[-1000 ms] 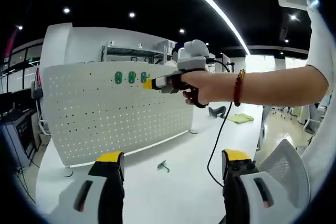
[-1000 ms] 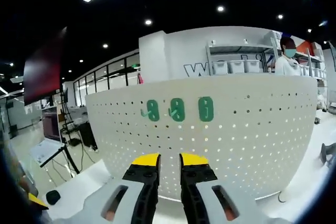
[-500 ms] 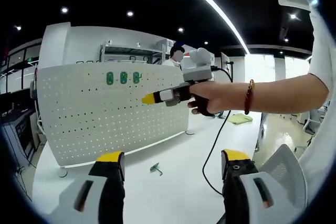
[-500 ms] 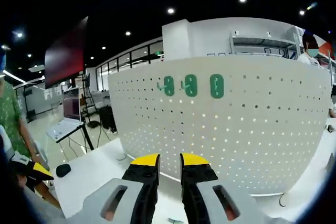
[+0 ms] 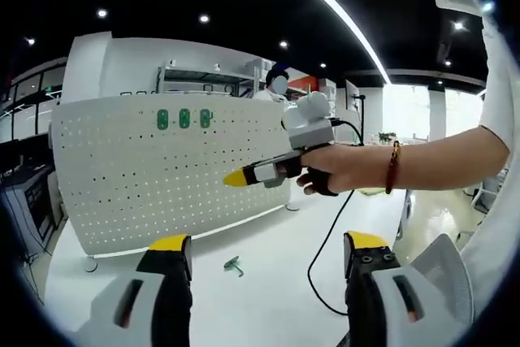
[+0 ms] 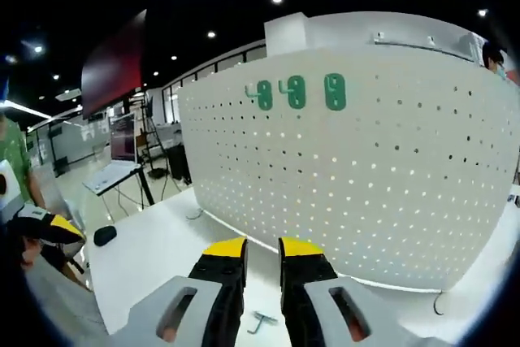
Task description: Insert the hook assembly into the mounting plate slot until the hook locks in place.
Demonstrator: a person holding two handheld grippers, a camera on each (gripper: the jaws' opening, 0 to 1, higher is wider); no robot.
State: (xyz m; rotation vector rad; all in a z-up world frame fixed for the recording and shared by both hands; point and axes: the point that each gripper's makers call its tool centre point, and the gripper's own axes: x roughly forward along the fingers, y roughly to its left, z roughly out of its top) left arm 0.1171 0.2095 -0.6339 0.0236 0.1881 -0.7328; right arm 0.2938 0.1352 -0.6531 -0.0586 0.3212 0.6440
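My white pegboard (image 6: 366,176) is dotted with rows of small holes and carries three green hooks (image 6: 295,92); my right gripper (image 6: 262,251) has yellow-tipped black jaws, over a white counter (image 6: 154,249).

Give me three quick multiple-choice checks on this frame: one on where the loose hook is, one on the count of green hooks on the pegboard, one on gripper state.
1. Where is the loose hook?
A. lying on the white table in front of the pegboard
B. hanging on the pegboard
C. held in the left gripper

2. How many green hooks are mounted on the pegboard?
A. one
B. three
C. five

3. How do the right gripper's fingers stand?
A. spread wide
B. close together with nothing between them
C. clamped on a hook

Answers:
1 A, it lies flat on the table below the board in the left gripper view.
2 B, three green pieces sit in a row near the board's top.
3 B, its yellow tips stand nearly touching, with nothing between, while the left gripper is wide open.
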